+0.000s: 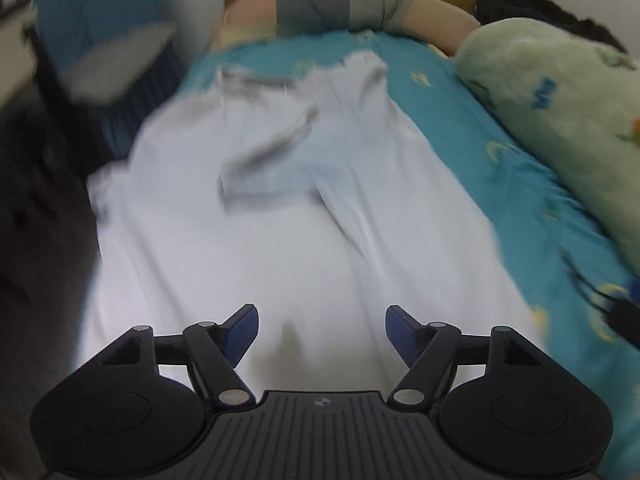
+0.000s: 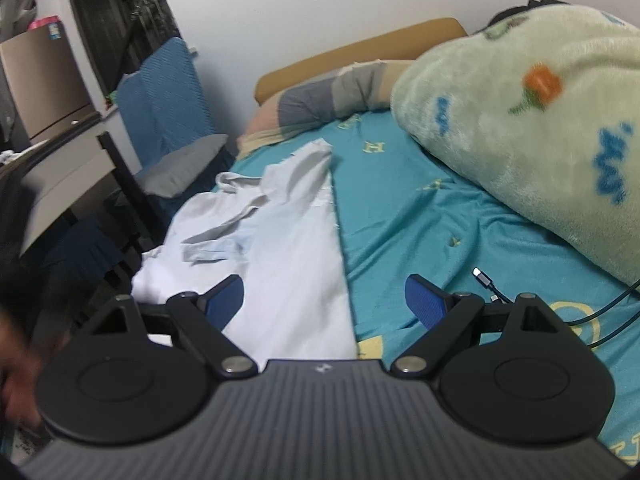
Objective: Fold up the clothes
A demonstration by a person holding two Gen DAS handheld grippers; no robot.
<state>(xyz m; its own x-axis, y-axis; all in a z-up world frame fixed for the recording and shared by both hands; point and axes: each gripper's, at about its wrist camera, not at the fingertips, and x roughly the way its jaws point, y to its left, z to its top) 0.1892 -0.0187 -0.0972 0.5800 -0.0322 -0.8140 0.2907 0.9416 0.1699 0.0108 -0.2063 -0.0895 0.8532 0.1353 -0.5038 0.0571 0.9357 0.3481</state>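
A pale white-blue shirt (image 1: 280,216) lies spread on the teal bedsheet (image 1: 452,120), with one sleeve folded across its middle. My left gripper (image 1: 322,330) is open and empty, hovering over the shirt's near end. In the right wrist view the shirt (image 2: 288,240) lies left of centre with its straight right edge on the teal bedsheet (image 2: 420,216). My right gripper (image 2: 324,300) is open and empty above that edge, its left finger over the shirt and its right finger over the sheet.
A green fleece blanket (image 2: 520,128) is heaped along the right of the bed. A striped pillow (image 2: 320,100) lies by the tan headboard (image 2: 360,56). A charging cable (image 2: 496,292) lies on the sheet by my right finger. A blue chair (image 2: 168,112) and a desk (image 2: 60,168) stand left of the bed.
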